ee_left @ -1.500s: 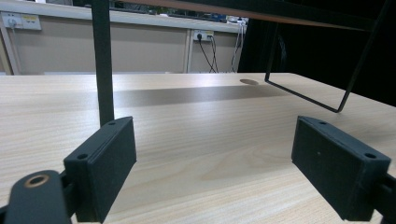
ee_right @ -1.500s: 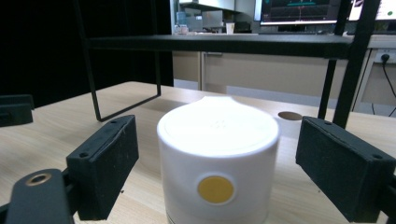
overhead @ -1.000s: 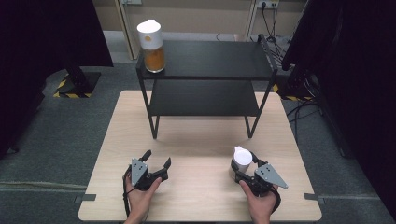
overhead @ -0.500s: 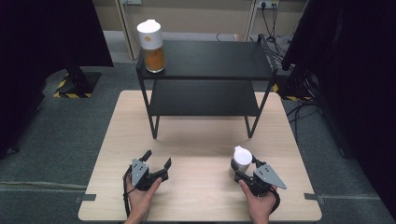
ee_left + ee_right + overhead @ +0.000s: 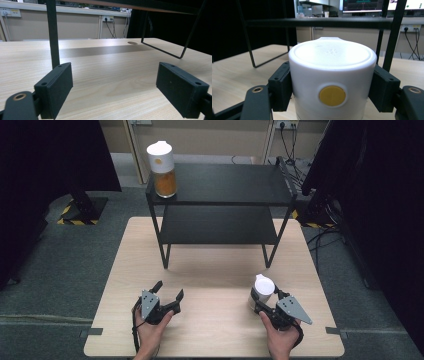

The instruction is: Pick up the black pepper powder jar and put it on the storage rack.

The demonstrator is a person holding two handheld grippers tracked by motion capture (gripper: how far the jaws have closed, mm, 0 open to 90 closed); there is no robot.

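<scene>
Your right gripper (image 5: 263, 303) has its two black jaws closed against the sides of the white-lidded cylindrical plastic jar (image 5: 261, 291); in the right gripper view the pads (image 5: 280, 86) press on the white cap (image 5: 332, 75) on either side, just level with its round yellow button, and they have just been closing onto it. The jar stands upright on the pale wooden tabletop (image 5: 215, 270), near the front edge and toward the right corner, with your right hand (image 5: 280, 340) behind it. Your left gripper (image 5: 167, 295) has its jaws spread wide with nothing between them, only bare wood showing between the pads (image 5: 56, 88) in the left gripper view; it rests near the front edge toward the left corner, held in your left hand (image 5: 150, 330). Farther back, a black two-tier metal shelf (image 5: 220, 225) stands at the far edge of the tabletop, and a second white-lidded jar with orange contents (image 5: 162, 169) stands upright on the left end of its top tier.
</scene>
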